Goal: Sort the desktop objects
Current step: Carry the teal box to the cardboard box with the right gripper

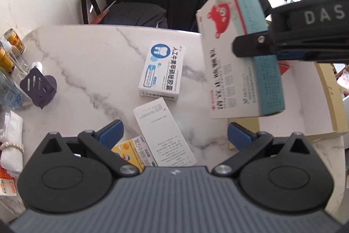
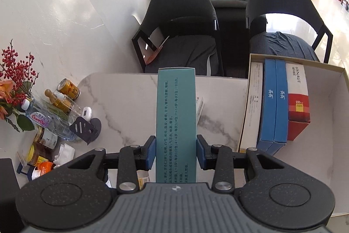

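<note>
My right gripper [image 2: 176,149] is clamped on the teal-sided medicine box [image 2: 175,115], held clear above the marble table [image 2: 122,102], its long axis running away from me. The open cardboard tray [image 2: 322,88] lies to its right, nearer this hand. My left gripper [image 1: 174,134] gapes empty over the blue-and-white box [image 1: 161,71]. Two dark chairs stand beyond the table's far edge.
</note>
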`<state>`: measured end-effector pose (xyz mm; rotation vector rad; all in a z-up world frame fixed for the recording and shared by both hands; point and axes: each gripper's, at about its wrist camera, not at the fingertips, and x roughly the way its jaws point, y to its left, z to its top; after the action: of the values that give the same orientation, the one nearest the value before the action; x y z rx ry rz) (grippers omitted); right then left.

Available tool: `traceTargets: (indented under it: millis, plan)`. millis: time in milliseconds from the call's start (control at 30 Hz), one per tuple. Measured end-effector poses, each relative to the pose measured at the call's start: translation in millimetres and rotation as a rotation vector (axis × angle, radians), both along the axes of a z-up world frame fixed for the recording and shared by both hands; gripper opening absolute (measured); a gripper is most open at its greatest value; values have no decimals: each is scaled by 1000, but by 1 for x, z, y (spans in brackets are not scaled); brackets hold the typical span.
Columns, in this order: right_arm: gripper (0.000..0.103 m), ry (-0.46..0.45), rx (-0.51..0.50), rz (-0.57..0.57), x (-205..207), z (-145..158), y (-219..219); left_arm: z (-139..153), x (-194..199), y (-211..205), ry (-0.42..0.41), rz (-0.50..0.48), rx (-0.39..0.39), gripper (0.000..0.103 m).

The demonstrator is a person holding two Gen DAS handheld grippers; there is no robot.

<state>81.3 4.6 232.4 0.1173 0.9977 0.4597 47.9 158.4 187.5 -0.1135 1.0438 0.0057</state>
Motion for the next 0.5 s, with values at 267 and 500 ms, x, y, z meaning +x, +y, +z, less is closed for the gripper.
traceTargets:
  millis: [267, 500]
  plan:
    - [41, -87, -50, -62, 2, 20, -21, 10, 14, -12, -36, -25, 43, 103]
    - [41, -110, -48, -105, 6, 26, -42, 14, 23, -24, -48, -52, 52, 103]
